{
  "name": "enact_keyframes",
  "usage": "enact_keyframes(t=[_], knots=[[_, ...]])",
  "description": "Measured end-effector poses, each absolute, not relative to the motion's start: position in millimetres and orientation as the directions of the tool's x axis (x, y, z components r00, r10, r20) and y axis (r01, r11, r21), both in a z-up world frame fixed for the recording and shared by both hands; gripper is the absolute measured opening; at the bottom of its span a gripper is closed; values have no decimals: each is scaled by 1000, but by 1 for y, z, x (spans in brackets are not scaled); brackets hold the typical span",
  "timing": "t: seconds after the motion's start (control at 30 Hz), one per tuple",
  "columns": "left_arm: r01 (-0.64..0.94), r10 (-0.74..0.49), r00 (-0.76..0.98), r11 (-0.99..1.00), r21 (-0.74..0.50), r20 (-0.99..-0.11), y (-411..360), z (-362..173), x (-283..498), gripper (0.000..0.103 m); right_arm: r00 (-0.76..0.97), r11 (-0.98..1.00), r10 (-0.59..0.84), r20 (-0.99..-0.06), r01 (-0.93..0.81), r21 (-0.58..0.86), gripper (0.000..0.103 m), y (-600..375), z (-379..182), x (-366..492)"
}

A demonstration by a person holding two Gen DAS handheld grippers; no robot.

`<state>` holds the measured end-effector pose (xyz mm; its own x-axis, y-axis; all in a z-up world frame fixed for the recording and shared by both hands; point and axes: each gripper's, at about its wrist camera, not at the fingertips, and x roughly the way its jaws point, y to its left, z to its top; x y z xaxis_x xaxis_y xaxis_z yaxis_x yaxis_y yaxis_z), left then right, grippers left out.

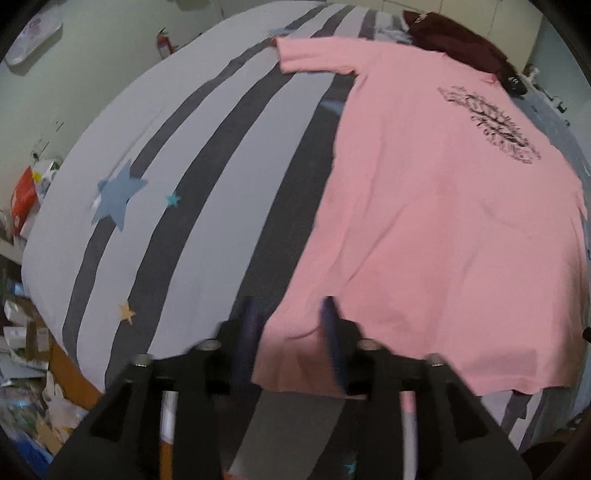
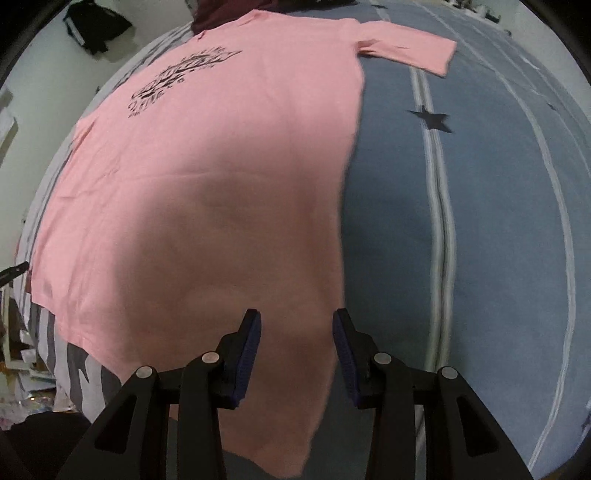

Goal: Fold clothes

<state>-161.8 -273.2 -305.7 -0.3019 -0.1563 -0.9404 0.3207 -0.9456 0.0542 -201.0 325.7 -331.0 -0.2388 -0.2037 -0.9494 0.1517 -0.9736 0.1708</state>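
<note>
One pink T-shirt (image 1: 424,221) lies lengthwise, collar seemingly farthest.

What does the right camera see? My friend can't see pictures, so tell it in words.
A pink T-shirt with a black print lies spread flat on a blue-grey striped bed cover with stars. The right gripper points down over the shirt's near hem, its jaws apart and gripping nothing.

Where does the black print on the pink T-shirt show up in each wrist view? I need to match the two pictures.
Left wrist view: the black print sits upper right, on the far part of the pink T-shirt.
Right wrist view: the black print sits upper left.
Shared landmark: the maroon garment lying beyond the shirt's collar end.
</note>
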Motion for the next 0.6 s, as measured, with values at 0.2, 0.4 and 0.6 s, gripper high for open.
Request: enact_keyframes(t=[0.2, 0.4, 0.6], knots=[[213, -183, -217, -968, 136, -959, -262, -330, -165, 20, -203, -976, -192, -960, 146, 165, 48, 327, -346, -190], [252, -205, -230, -957, 145, -951, -264, -304, -170, 16, -151, -975, -211, -966, 104, 197, 20, 339, -343, -184], [291, -204, -364, -952, 97, -909, -259, -253, -217, 18, -277, -986, -162, -947, 10, 166, 45, 356, -307, -221]])
